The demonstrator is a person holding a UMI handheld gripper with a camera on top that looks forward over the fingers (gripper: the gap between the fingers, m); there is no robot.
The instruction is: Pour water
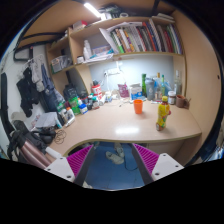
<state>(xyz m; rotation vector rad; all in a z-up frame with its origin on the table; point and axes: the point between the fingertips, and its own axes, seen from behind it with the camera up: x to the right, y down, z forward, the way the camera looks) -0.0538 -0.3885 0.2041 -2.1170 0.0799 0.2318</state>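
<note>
Two pink-padded fingers of the gripper (117, 158) stand spread wide apart with nothing between them, above a wooden desk (110, 128). An orange cup (138, 106) stands at one o'clock beyond the fingers, and a yellow bottle (161, 114) stands near it at two o'clock. Bookshelves (135, 40) rise behind.

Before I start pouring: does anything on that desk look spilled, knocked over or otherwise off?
Nothing stands out. The orange cup and the yellow bottle both stand upright on the desk, apart from each other, with no puddle visible. The tool is open and empty, well short of both.
</note>
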